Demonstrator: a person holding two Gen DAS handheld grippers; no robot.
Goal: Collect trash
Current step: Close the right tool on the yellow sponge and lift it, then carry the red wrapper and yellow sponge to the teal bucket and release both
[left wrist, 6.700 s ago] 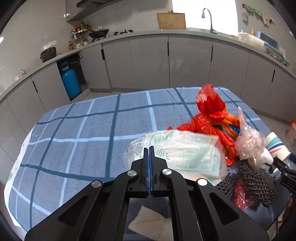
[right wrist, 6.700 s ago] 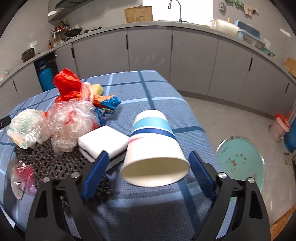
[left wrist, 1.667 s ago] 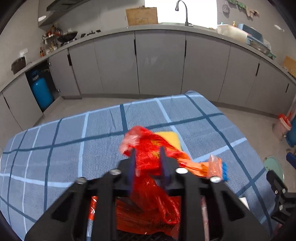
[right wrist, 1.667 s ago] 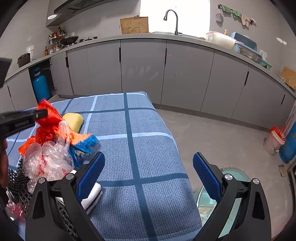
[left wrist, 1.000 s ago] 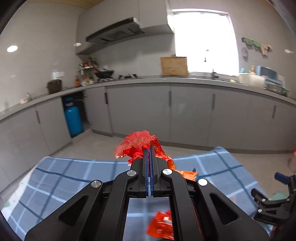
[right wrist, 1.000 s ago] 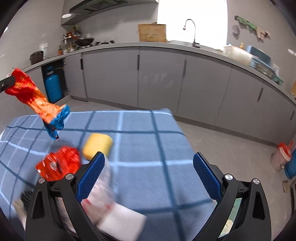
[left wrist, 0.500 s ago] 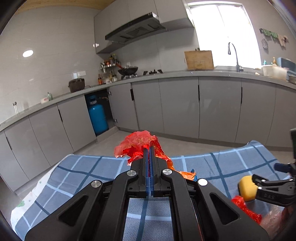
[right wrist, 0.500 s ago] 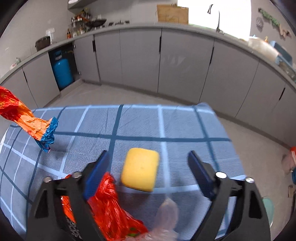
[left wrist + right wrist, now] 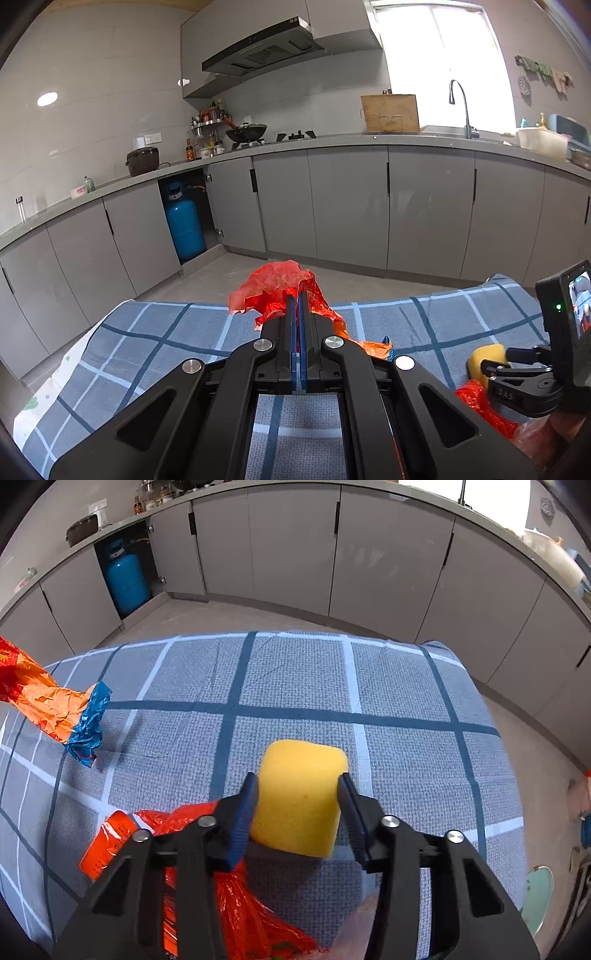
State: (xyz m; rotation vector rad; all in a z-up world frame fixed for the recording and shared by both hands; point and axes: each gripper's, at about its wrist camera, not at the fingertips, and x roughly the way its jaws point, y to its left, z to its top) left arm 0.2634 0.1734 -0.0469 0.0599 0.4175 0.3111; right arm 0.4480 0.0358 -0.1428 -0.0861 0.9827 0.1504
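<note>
- the left gripper (image 9: pixel 297 295) has its two blue-padded fingers pressed together on a crumpled red and orange plastic wrapper with a blue end (image 9: pixel 275 286), which bunches up above and around the fingertips.
- from the right wrist view that same wrapper (image 9: pixel 48 709) hangs in the air at the left edge, clear of the blue checked tablecloth (image 9: pixel 295 686), its blue end lowest and a faint shadow on the cloth beneath it.
- the right gripper (image 9: pixel 297 786) points steeply down at the table; its jaws have just been closing, and a yellow rounded sponge block (image 9: pixel 299 794) now sits between them with both blue pads against its sides.
- the sponge rests on the cloth, near the middle of the table's far half, just right of a dark blue vertical stripe.
- in the left wrist view the sponge (image 9: pixel 485 356) shows at the right edge, partly hidden behind the black body of the right gripper (image 9: pixel 496 363).
- a crumpled red plastic bag with printed lettering (image 9: pixel 177 867) lies on the cloth directly below and left of the right gripper's fingers, touching or nearly touching the sponge's lower left edge; which one cannot be told.
- behind the table run grey kitchen cabinets (image 9: pixel 351 206), with a blue gas cylinder (image 9: pixel 183 229) standing in an open compartment.
- a pale green round lid (image 9: pixel 537 897) lies on the floor at the right.
</note>
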